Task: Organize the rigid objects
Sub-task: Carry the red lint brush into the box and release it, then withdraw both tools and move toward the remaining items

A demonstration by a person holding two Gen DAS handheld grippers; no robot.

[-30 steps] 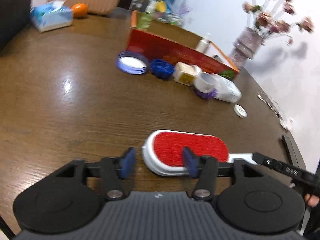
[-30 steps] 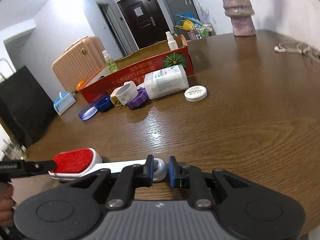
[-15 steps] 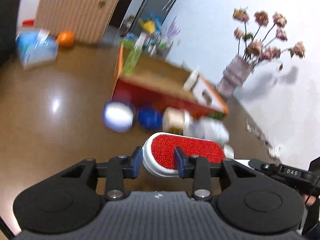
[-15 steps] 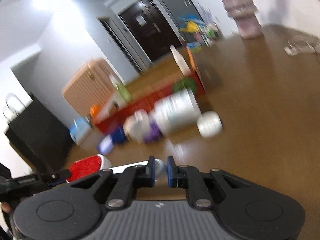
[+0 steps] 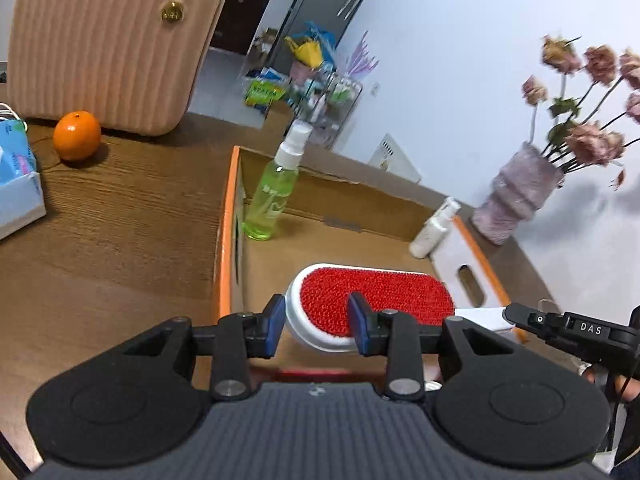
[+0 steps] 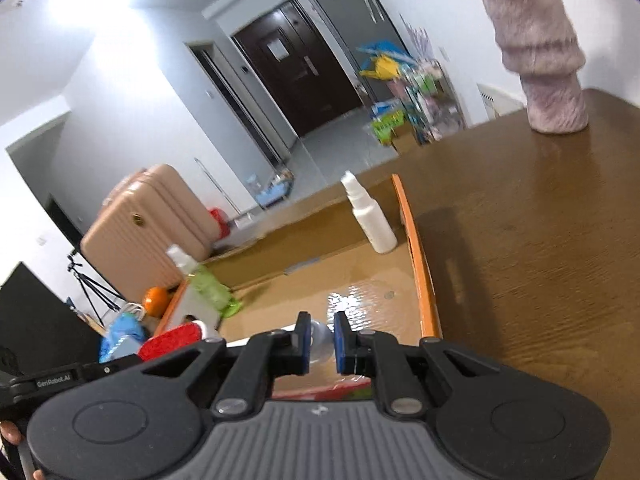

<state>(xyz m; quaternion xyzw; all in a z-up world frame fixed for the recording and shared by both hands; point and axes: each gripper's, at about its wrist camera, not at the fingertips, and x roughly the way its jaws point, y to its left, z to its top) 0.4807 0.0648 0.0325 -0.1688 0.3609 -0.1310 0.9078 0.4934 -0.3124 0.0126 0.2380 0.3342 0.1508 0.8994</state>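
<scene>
Left wrist view: the left hand-held gripper (image 5: 316, 322) clamps the red-bristled head of the lint brush (image 5: 372, 304), carried above the open cardboard box (image 5: 230, 216) on the brown surface (image 5: 120, 220). A green spray bottle (image 5: 274, 188) stands inside.

Right wrist view: the right hand-held gripper (image 6: 320, 338) pinches what seems the brush's pale handle end, over the box floor beside a white bottle (image 6: 370, 220).

Both wrist views over box (image 5: 352, 216)

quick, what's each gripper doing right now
Left gripper: closed on the lint brush's red head.
Right gripper: closed on the brush's white handle tip.
</scene>
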